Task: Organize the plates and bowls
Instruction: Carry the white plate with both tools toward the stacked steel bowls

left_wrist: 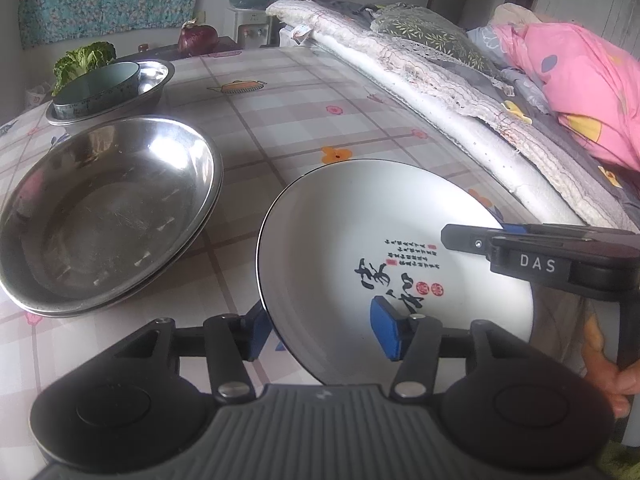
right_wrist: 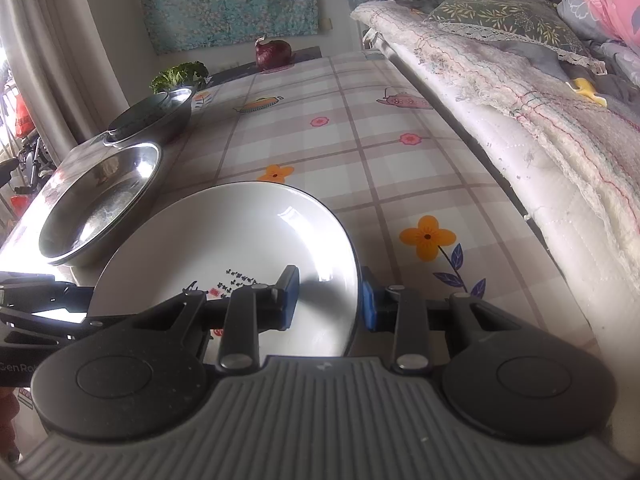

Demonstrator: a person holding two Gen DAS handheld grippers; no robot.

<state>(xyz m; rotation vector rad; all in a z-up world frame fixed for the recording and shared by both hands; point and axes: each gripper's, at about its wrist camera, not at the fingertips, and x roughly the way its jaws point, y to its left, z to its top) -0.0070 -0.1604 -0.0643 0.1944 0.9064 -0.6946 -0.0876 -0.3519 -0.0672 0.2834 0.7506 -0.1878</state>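
Observation:
A white plate with black calligraphy (left_wrist: 384,240) lies on the checked tablecloth (left_wrist: 280,120). My left gripper (left_wrist: 322,336) straddles its near-left rim, one blue pad under the rim and one on the plate's face; the pads look closed on it. My right gripper (right_wrist: 330,300) straddles the plate (right_wrist: 240,236) at its near-right rim the same way, and shows from the side in the left wrist view (left_wrist: 472,236). Two stacked steel plates (left_wrist: 108,216) lie to the left, also seen in the right wrist view (right_wrist: 100,208).
A steel bowl holding a blue-rimmed bowl (left_wrist: 104,88) stands behind the steel plates. Cabbage (left_wrist: 80,64) and a red onion (left_wrist: 198,38) lie at the table's far end. A bed with quilts (left_wrist: 460,80) runs along the table's right edge.

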